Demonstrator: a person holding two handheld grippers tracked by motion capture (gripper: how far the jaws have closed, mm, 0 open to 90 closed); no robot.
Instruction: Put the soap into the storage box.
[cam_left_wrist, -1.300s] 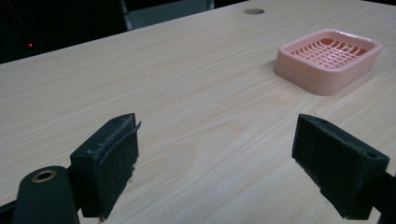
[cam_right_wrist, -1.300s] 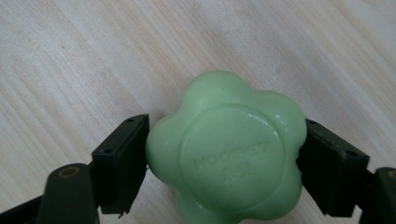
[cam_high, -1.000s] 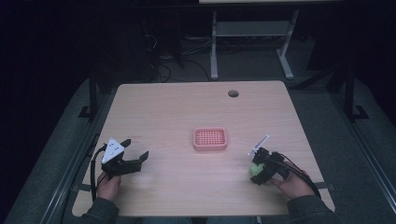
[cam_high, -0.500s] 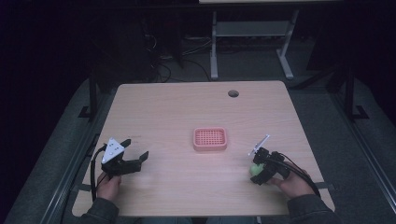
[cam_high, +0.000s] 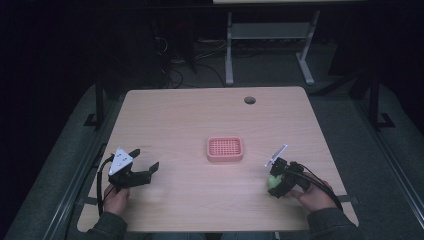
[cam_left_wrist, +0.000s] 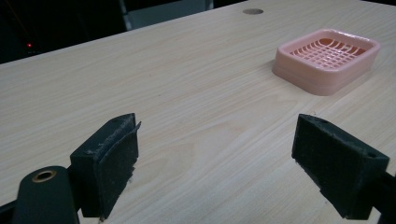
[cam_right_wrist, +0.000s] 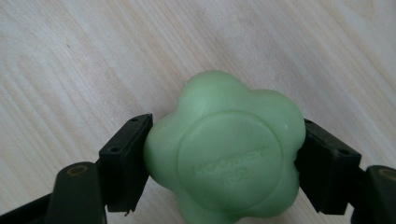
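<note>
A green flower-shaped soap (cam_right_wrist: 224, 149) sits between the black jaws of my right gripper (cam_right_wrist: 224, 161), which press on both its sides just above the wooden table. From above, the soap (cam_high: 273, 180) and the right gripper (cam_high: 276, 183) are at the table's front right. A pink slotted soap dish (cam_high: 225, 148) lies in the middle of the table, to the left of and beyond the soap. My left gripper (cam_high: 145, 166) rests at the front left, open, with nothing between its jaws; its own view has the soap dish (cam_left_wrist: 327, 58) at the upper right.
The wooden table (cam_high: 190, 120) has a round cable hole (cam_high: 249, 100) near its far edge. Beyond it stand a metal frame (cam_high: 270, 45) and cables on the dark floor.
</note>
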